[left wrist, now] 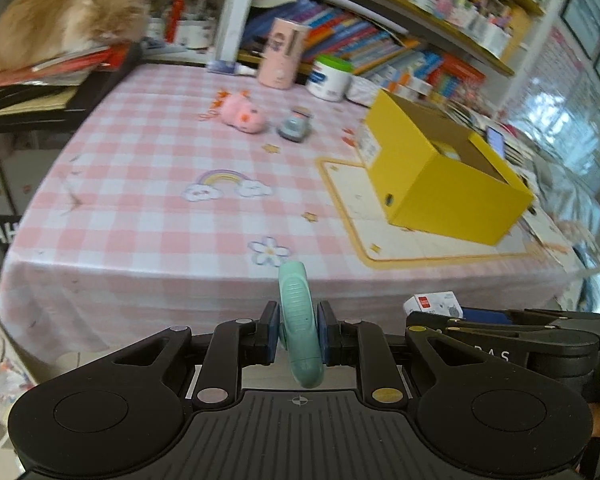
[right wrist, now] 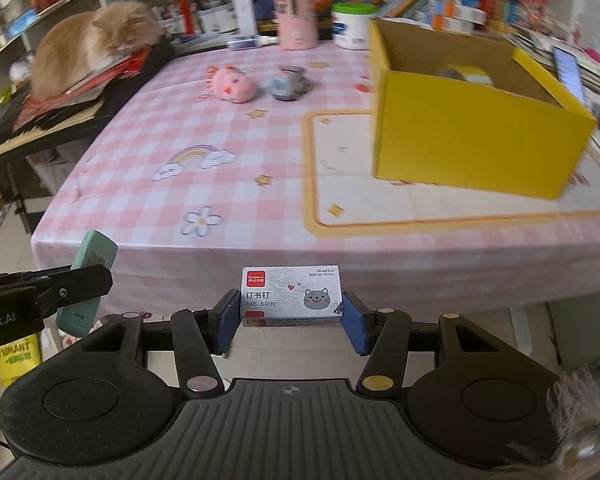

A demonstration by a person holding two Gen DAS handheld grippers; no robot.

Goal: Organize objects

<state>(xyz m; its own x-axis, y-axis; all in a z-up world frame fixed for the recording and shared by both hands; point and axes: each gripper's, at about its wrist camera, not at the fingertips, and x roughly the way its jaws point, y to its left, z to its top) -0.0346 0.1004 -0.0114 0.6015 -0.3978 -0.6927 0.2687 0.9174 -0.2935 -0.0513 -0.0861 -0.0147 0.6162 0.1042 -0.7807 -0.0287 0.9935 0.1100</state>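
Staples box (right wrist: 292,296), white with a red logo and a grey cat face, sits clamped between the blue pads of the right gripper (right wrist: 291,316), held out in front of the near edge of the table (right wrist: 220,184). Just to its left the left gripper (left wrist: 299,334) is closed on a mint-green stapler (left wrist: 299,320), which stands on edge between the pads with its nose poking up past them. From the right wrist view the stapler (right wrist: 90,280) shows side-on, tilted, with the left gripper's black fingers (right wrist: 76,284) across its middle.

Both tools hang off the table's near side, close to each other, above the hanging pink checked cloth (left wrist: 160,184), which is printed with a rainbow (left wrist: 226,184) and a flower (left wrist: 269,250).

Farther in, on the right, a yellow box (left wrist: 444,176) stands open-topped on a cream mat with an orange border (left wrist: 356,216). Something pale lies inside the box, too blurred to name. Beyond the middle of the table lie a pink plush toy (left wrist: 242,114) and, just beside it, a small grey toy car (left wrist: 296,126), apart from each other. At the back edge stand a pink canister (left wrist: 282,54) and a white tub with a green lid (left wrist: 330,78), in front of crowded bookshelves (left wrist: 400,20).

On the far left a fluffy orange cat (left wrist: 60,20) lies on a pile of papers on a dark side surface.
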